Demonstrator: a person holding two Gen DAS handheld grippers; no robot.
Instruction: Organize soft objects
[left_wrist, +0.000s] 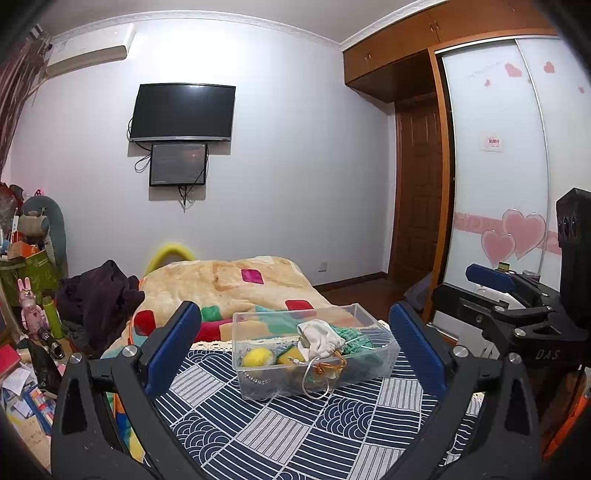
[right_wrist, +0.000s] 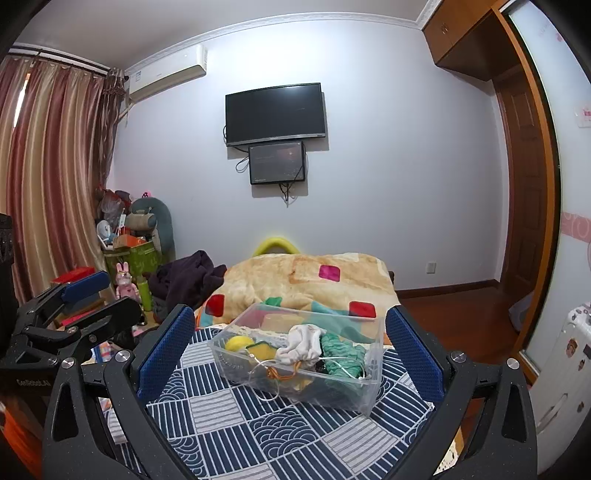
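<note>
**Soft things gathered in the clear bin, both grippers spread and empty**

Bin first: we see a clear plastic bin (left_wrist: 316, 350) standing on the blue-and-white patterned cloth (left_wrist: 288, 424), toward its far edge, where the cloth meets the patchwork blanket (left_wrist: 229, 284). Inside the bin lie the soft objects: a yellow ball (left_wrist: 258, 356) at the left end, a yellow-and-green sponge (left_wrist: 290, 356) just beside it, a white cloth pouch (left_wrist: 321, 338) heaped in the middle, and a green knitted piece (left_wrist: 354, 341) at the right end. A thin cord loop (left_wrist: 316, 384) with an orange knot hangs over the near wall of the bin; what it belongs to we cannot quite tell, perhaps the pouch.

We hold the left gripper (left_wrist: 291, 354) with its jaws spread wide, one blue pad on each side of the bin as seen from the wrist, gripping nothing. The right gripper (right_wrist: 291, 354) is likewise spread and empty, facing the same bin from the right side.

On the far wall hang a dark television (right_wrist: 276, 114) and a smaller screen (right_wrist: 277, 163) beneath it. A dark garment (left_wrist: 98, 295) lies bunched at the blanket's left edge.
</note>
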